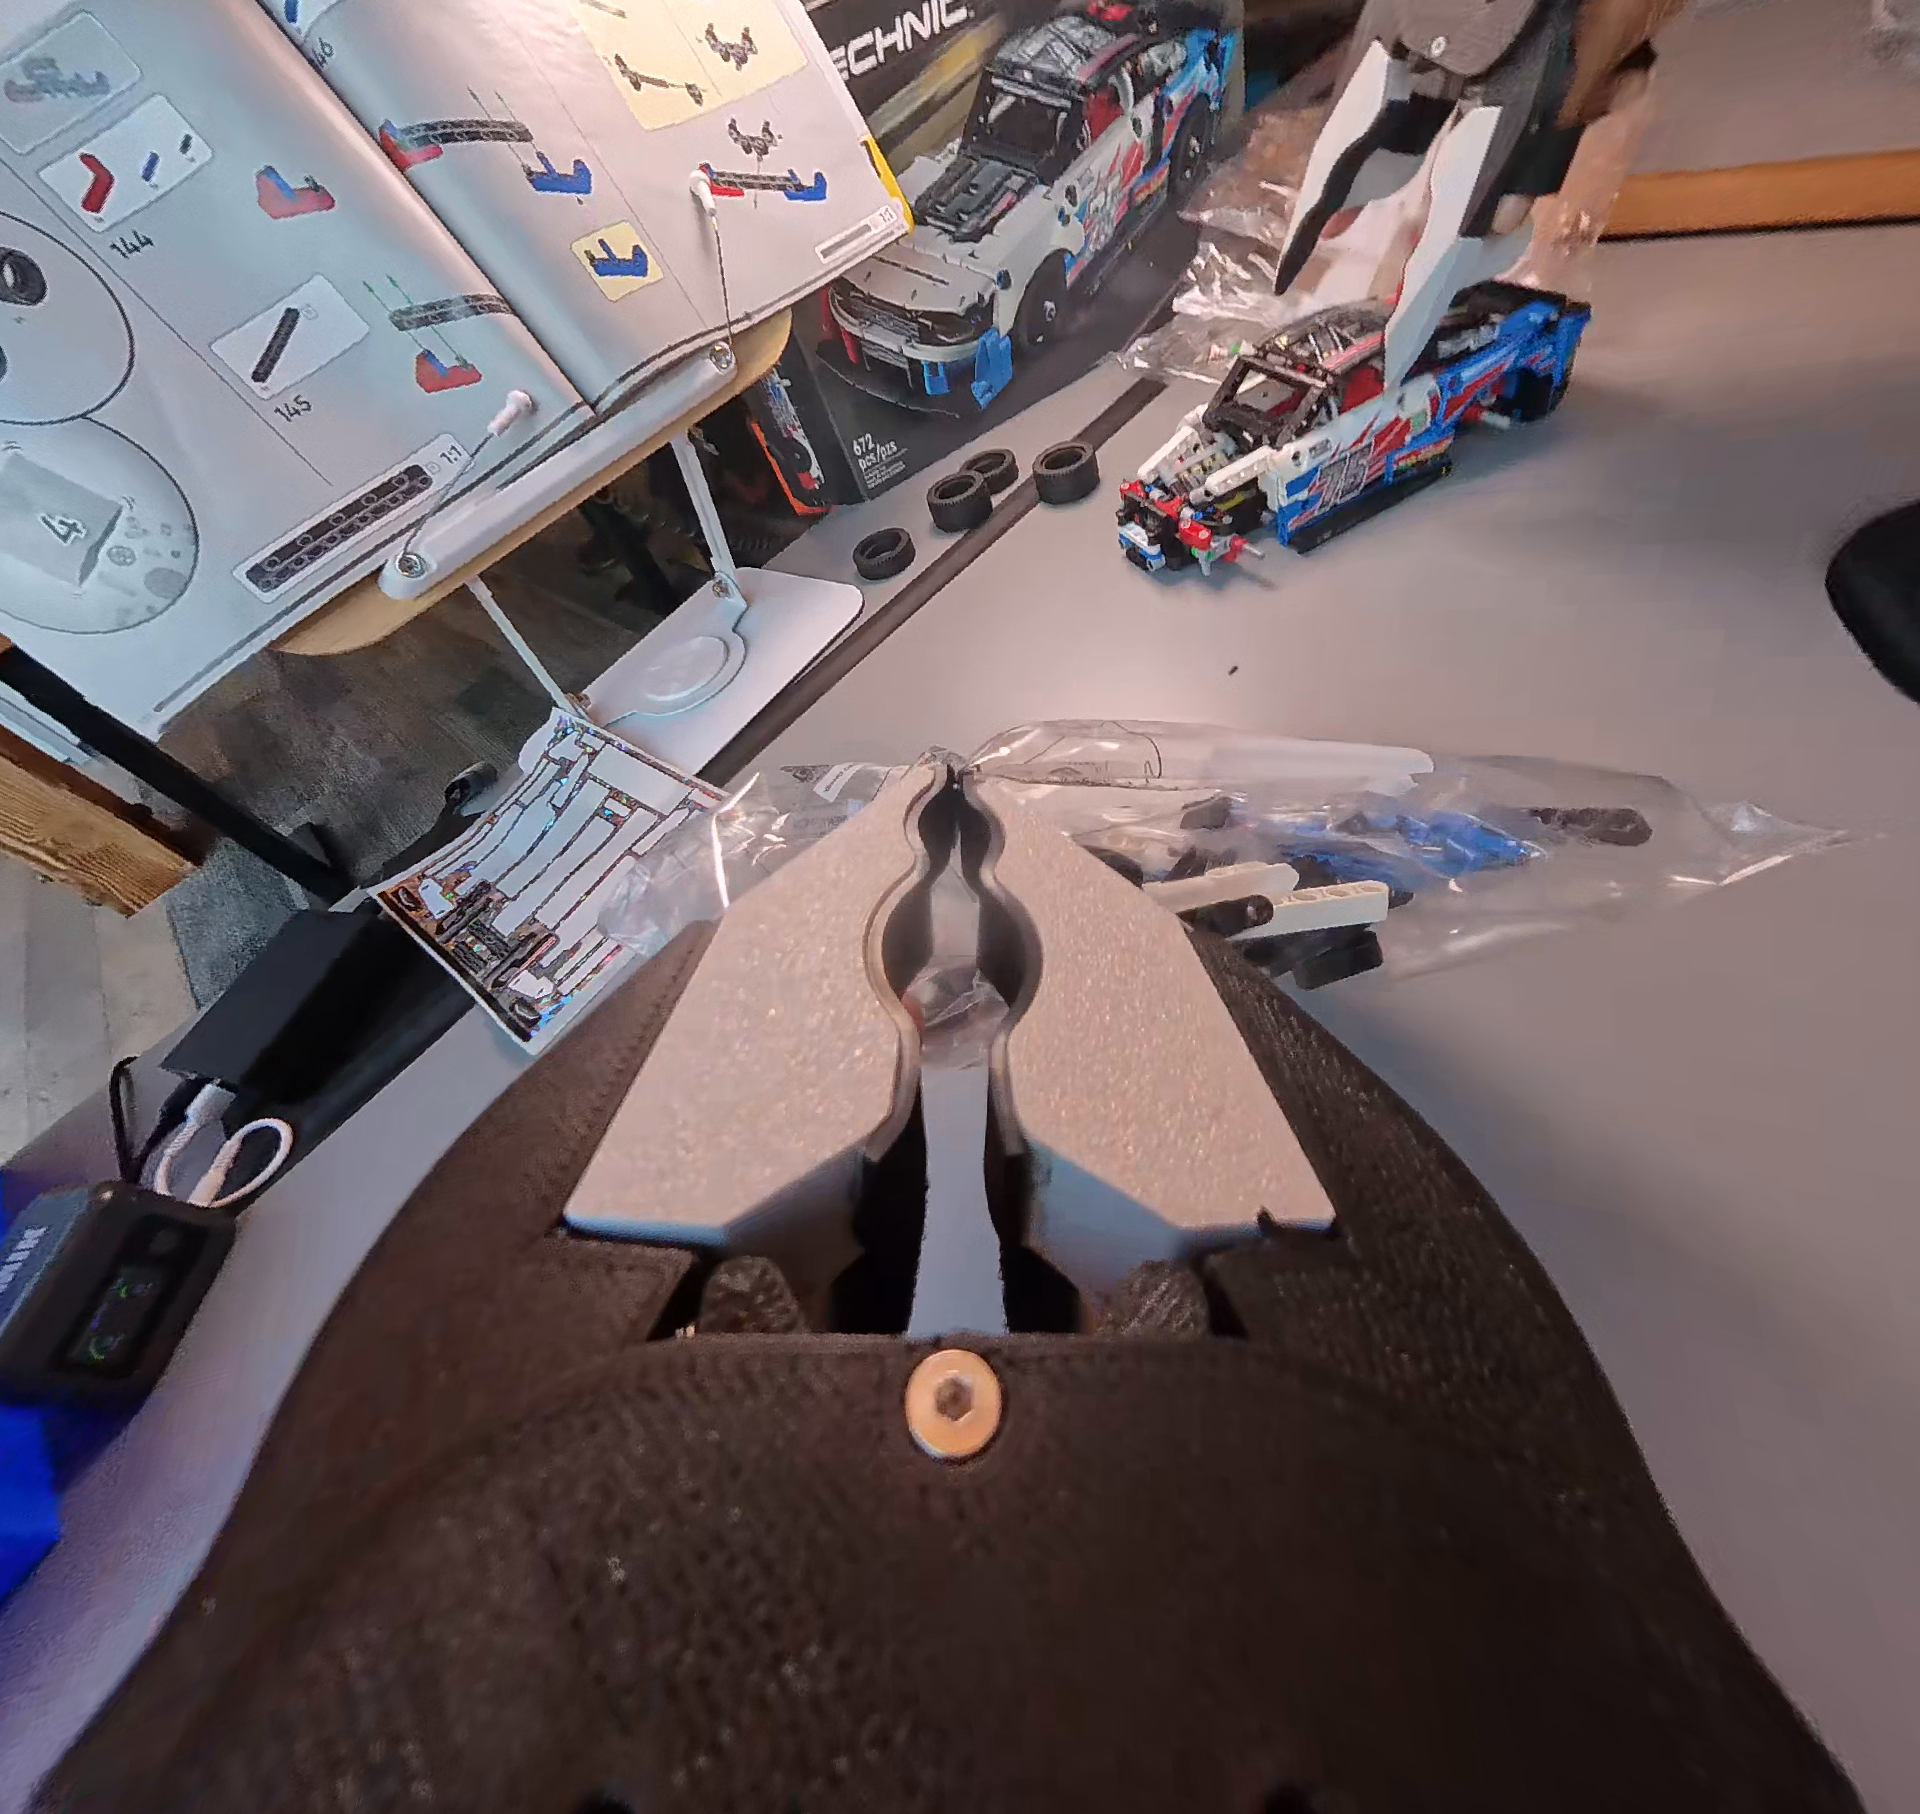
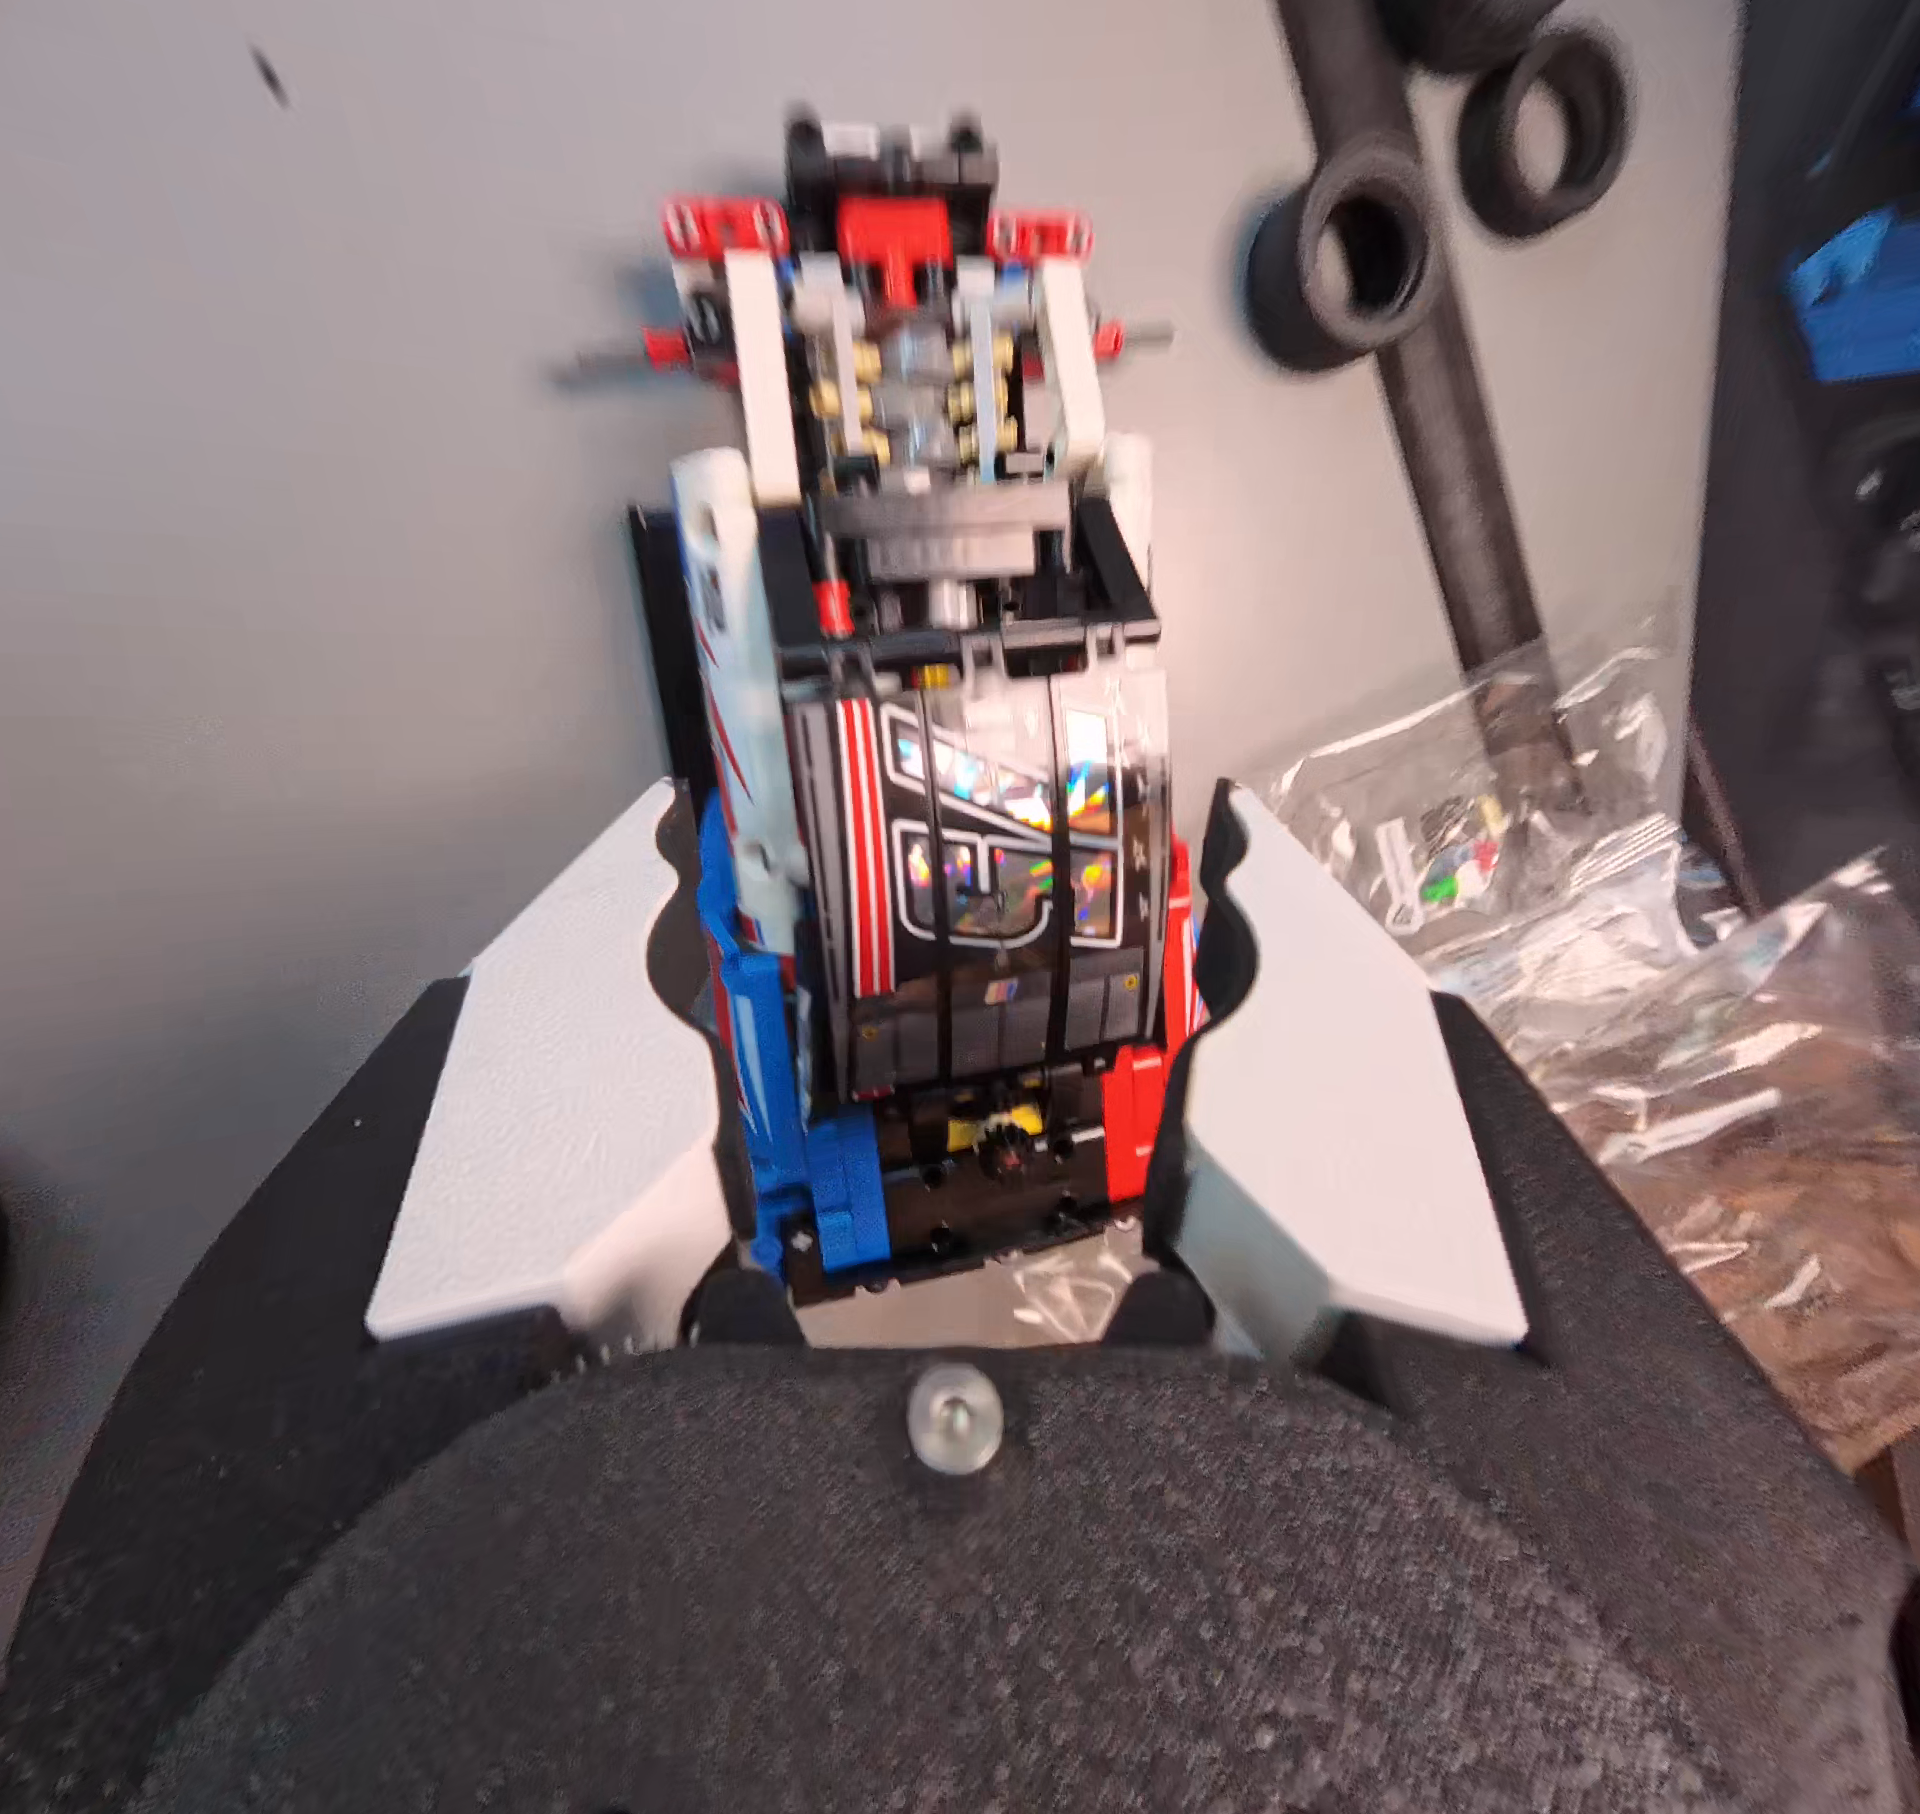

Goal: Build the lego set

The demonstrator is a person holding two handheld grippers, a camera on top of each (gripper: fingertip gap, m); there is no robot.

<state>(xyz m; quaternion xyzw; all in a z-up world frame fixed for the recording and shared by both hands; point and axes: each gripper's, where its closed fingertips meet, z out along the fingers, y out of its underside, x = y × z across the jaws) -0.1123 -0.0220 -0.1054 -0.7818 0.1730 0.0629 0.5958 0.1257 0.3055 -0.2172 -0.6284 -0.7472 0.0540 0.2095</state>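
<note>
On the grey table (image 1: 1558,1193), one partly built lego car (image 1: 1351,434) stands without wheels, its nose toward the black gap between the two tabletops. Left wrist view: the left gripper (image 1: 954,779) lies low over the table with its two white fingers pressed together at the tips, pinching the edge of one clear plastic bag (image 1: 1455,829); the bag holds blue, black and white loose pieces, too many and too overlapped to count. Four black tyres (image 1: 961,500) lie loose near the gap, three clustered and one a little apart toward the stand. One open instruction booklet (image 1: 364,237) rests tilted on one white stand (image 1: 727,632), held by two clips. One sticker sheet (image 1: 540,881) lies just left of the left gripper. One set box (image 1: 1039,185) stands behind the tyres.

Right wrist view: the right gripper (image 2: 945,933) is spread wide, its two white fingers (image 2: 1340,1089) flanking the rear half of the car, one on each side. Whether the pads touch the car's sides cannot be told, as the frame is blurred. Three tyres show at upper right in this view. Crumpled clear bags (image 2: 1558,881), number uncertain, lie to the right of the car. In the left wrist view the right gripper comes down on the car from above, held by a person's hand (image 1: 1621,29).
</note>
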